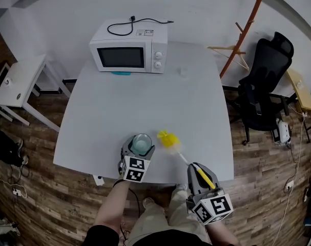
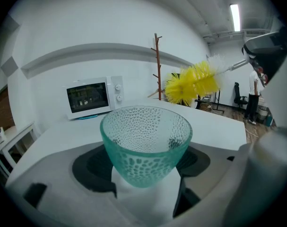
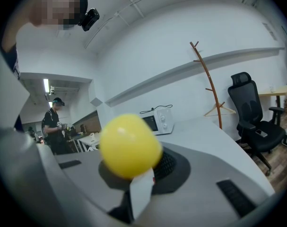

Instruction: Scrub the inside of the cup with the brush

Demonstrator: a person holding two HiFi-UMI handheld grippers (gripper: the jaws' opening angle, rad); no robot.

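Note:
A teal dimpled glass cup (image 2: 145,141) stands upright between the jaws of my left gripper (image 2: 145,183), which is shut on its lower half. In the head view the cup (image 1: 141,144) hangs over the table's near edge. My right gripper (image 1: 200,177) is shut on the yellow handle (image 3: 129,145) of a bottle brush. Its yellow bristle head (image 1: 168,139) is just right of the cup's rim and outside it; in the left gripper view the bristle head (image 2: 193,83) hovers above and beyond the rim.
A white microwave (image 1: 129,47) with a coiled cord sits at the far side of the grey table (image 1: 145,99). A black office chair (image 1: 263,94) and a wooden coat rack (image 1: 245,32) stand to the right. A small white side table (image 1: 19,78) is at the left.

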